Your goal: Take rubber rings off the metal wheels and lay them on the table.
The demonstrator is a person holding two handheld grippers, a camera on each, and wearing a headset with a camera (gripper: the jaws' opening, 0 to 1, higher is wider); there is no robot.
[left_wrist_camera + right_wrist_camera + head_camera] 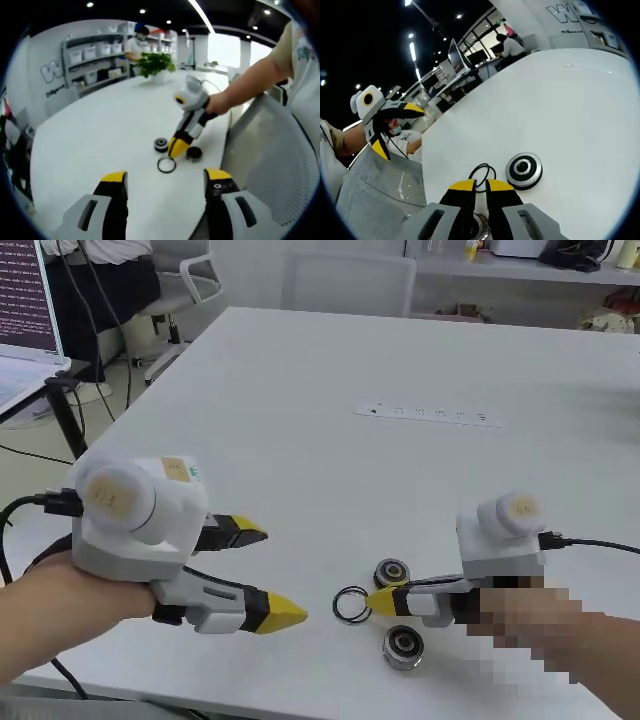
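1. A person at a white worktop (330,370) is holding the right hand-held gripper (380,600) low over the surface. Its yellow-tipped jaws are pressing together on the near edge of a black rubber ring (336,605), which is lying flat on the worktop.
2. Two metal wheels are sitting on either side of that gripper's jaws. The far wheel (391,572) is lying just beyond them and the near wheel (403,646) is lying on the person's side. Both are close to the ring.
3. The left hand-held gripper (265,572) is hovering above the worktop's near edge, off to the left of the ring. Its jaws are standing wide apart and gripping nothing.
4. In the left gripper view, the left hand-held gripper (166,176) is pointing at the rubber ring (166,172) from a short way off. The right hand-held gripper (176,148) is meeting the ring's far edge. The far wheel (161,144) and the near wheel (194,153) are flanking its tip on the worktop (100,130).
5. In the right gripper view, the right hand-held gripper (481,186) is showing only a sliver between its jaws, and the rubber ring (482,164) is looping out from that gap. The far wheel (524,170) is resting just beside it on the worktop (570,100). The left hand-held gripper (399,129) is hanging open in the air beyond the worktop's edge.
6. A white power strip (428,414) is lying farther up the worktop. A laptop screen (25,300) is glowing at the left, and a potted plant (156,64) is standing at the far end.
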